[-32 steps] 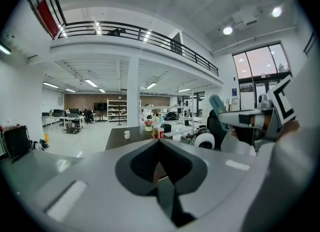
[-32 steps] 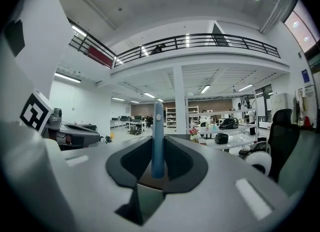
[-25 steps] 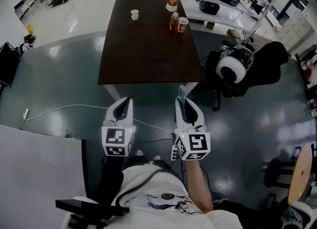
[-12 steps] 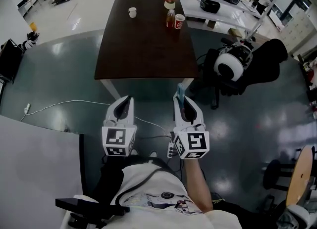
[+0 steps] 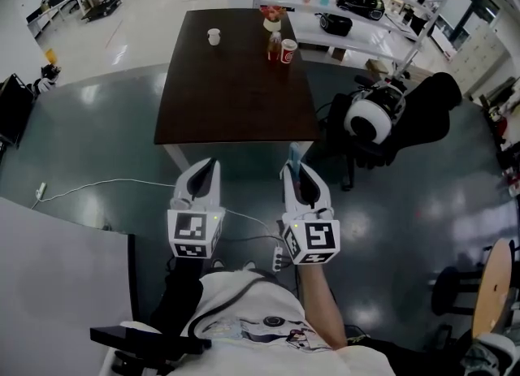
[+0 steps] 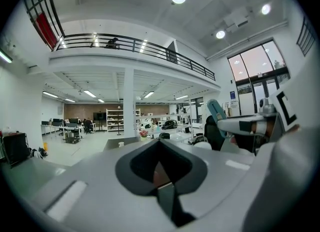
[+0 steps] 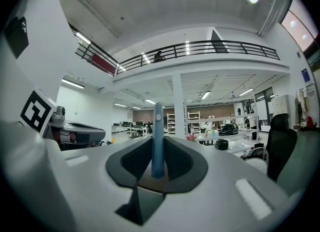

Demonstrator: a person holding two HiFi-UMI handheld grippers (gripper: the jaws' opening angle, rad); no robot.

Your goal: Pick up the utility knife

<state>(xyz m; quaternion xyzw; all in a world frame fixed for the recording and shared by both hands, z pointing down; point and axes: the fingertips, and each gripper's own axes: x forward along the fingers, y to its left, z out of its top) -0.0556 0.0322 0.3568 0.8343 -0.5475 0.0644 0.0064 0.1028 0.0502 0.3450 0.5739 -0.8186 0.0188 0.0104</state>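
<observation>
In the head view my right gripper (image 5: 297, 170) is shut on the blue utility knife (image 5: 296, 153), whose end sticks out past the fingertips. The right gripper view shows the knife (image 7: 158, 136) standing upright between the jaws of that gripper (image 7: 158, 162). My left gripper (image 5: 208, 165) is beside it on the left, jaws together with nothing in them (image 6: 159, 162). From the left gripper view the knife (image 6: 216, 110) shows at the right. Both grippers are held over the floor, short of the dark table (image 5: 236, 90).
On the table's far end stand a white cup (image 5: 214, 36), a bottle (image 5: 275, 45) and a red cup (image 5: 288, 54). A black chair with a white round thing (image 5: 370, 118) sits right of the table. A cable (image 5: 106, 183) and power strip (image 5: 279, 258) lie on the floor.
The table and floor have shifted a little lower in the head view. Both grippers stay side by side, and the knife stays in the right one.
</observation>
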